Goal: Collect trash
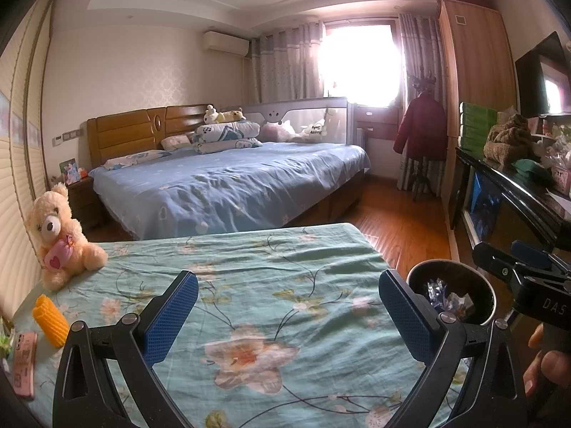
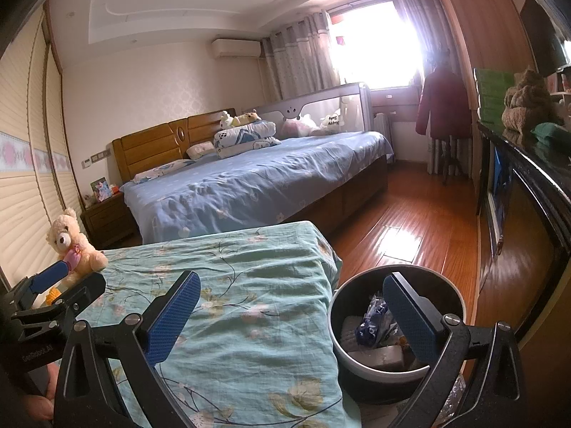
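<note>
A round trash bin [image 2: 339,324] stands on the floor by the right edge of the small bed with a green floral sheet [image 1: 249,285]. It holds wrappers and other trash [image 2: 374,321]. The bin also shows in the left wrist view [image 1: 414,274]. My left gripper [image 1: 287,281] is open and empty above the floral sheet. My right gripper [image 2: 291,281] is open and empty, its right finger over the bin. An orange foam sleeve [image 1: 50,319] and a pink packet [image 1: 25,363] lie at the sheet's left edge.
A cream teddy bear [image 1: 60,235] sits at the sheet's far left. A large bed with blue bedding [image 1: 228,182] stands behind. Wooden floor [image 2: 410,221] runs along the right, beside a dark TV cabinet [image 2: 528,192]. A red coat [image 1: 423,130] hangs on a stand.
</note>
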`<action>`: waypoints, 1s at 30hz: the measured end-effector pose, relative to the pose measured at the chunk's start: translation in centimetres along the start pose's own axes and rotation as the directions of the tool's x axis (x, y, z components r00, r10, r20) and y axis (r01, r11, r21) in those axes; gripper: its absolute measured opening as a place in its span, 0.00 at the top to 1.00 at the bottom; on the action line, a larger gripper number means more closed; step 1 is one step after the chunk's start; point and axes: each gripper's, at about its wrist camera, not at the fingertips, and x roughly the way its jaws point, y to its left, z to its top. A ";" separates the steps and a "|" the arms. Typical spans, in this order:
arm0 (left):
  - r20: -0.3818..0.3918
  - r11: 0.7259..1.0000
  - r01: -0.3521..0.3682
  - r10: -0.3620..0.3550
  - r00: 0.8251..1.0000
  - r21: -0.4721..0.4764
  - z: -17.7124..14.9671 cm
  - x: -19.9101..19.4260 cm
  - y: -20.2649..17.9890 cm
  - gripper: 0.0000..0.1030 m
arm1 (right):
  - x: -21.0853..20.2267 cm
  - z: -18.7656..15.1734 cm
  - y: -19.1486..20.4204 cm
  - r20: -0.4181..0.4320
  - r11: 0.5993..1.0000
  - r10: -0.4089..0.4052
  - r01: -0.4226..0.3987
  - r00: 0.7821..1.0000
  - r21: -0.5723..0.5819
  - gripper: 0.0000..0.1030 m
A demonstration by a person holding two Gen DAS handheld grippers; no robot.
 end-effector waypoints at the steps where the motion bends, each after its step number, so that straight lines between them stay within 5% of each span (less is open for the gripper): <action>1: 0.000 1.000 0.000 0.000 1.000 0.001 0.0 0.0 0.0 0.01 | 0.0 0.0 0.0 0.000 1.000 0.000 0.000 1.000 0.000 0.00; 30: -0.031 1.000 -0.010 0.009 0.999 -0.025 -0.2 0.4 1.4 0.01 | 1.1 -0.8 0.9 -0.039 1.000 0.024 -0.024 0.999 0.014 0.00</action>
